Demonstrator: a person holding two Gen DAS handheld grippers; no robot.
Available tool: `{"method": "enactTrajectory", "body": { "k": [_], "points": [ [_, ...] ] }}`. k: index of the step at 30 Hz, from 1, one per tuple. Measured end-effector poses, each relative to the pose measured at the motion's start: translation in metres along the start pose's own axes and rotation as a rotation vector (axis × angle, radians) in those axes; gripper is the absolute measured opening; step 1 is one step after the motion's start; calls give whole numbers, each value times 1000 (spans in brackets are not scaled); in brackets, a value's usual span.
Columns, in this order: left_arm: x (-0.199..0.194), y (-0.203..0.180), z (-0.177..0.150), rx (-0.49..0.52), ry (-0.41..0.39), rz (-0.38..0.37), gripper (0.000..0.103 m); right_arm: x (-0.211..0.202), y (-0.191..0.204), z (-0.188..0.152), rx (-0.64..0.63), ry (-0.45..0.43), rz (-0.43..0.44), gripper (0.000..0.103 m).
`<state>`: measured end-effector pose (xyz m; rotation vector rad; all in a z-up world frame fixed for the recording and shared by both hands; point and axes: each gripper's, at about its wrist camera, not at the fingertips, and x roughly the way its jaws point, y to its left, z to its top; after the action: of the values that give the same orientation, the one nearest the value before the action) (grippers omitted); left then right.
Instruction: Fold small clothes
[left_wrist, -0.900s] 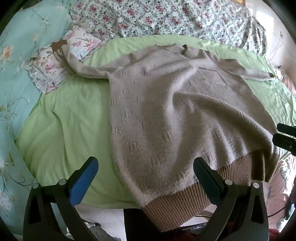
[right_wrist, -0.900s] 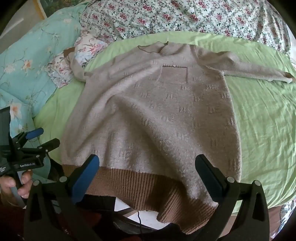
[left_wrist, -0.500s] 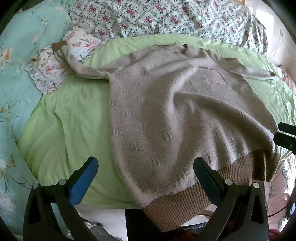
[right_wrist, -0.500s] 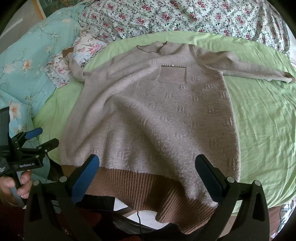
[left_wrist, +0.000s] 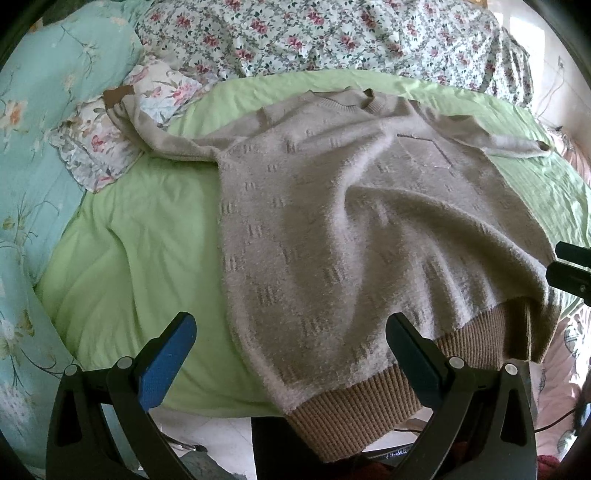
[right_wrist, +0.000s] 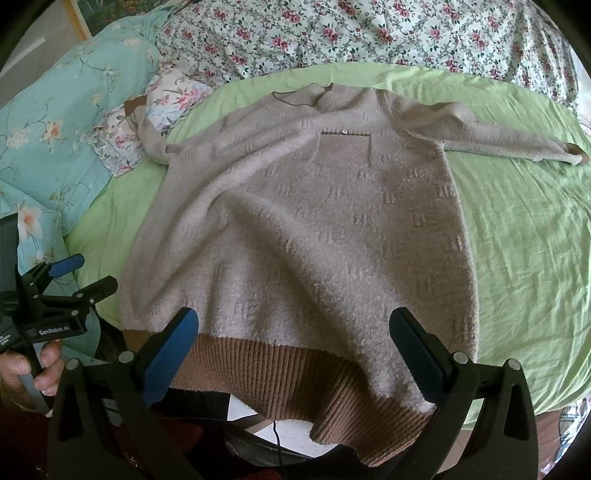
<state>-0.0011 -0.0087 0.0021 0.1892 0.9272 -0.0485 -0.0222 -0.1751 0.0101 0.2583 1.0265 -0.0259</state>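
Practically nothing has shifted over the last second: your left gripper (left_wrist: 288, 354) and right gripper (right_wrist: 293, 350) still hover, fingers spread and empty, over the sweater (right_wrist: 306, 236) lying unfolded on the bed (right_wrist: 524, 236).

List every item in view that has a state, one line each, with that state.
Fuzzy beige knit sweater: unfolded, front up, rumpled, on the light green bedsheet.
Brown ribbed hem: hanging over the bed edge.
Sleeve on the picture's right: stretched out flat.
Other sleeve: lying onto the floral pillow.
Left gripper: open, empty.
Right gripper: open, empty.
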Motion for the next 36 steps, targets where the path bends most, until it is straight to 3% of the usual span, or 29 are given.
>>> {"method": "enactTrajectory", "body": {
  "k": [9,12,18,25,29,36],
  "points": [
    [0,0,1,-3,-4,-8,103,-2,-3,2,7,-30,14,103],
    [0,0,3,4,-18,6,103,-3,-2,2,6,-76,35,103],
    [5,-1,8,4,42,-8,103,-2,-2,4,7,-54,24,103],
    [17,-5,14,2,58,-31,103,4,-16,10,38,-6,-10,103],
    [21,-8,21,1,45,-37,103,1,-39,16,101,-36,5,103],
    [30,-15,35,11,56,-33,103,-16,-100,29,225,-110,-40,103]
  ]
}}
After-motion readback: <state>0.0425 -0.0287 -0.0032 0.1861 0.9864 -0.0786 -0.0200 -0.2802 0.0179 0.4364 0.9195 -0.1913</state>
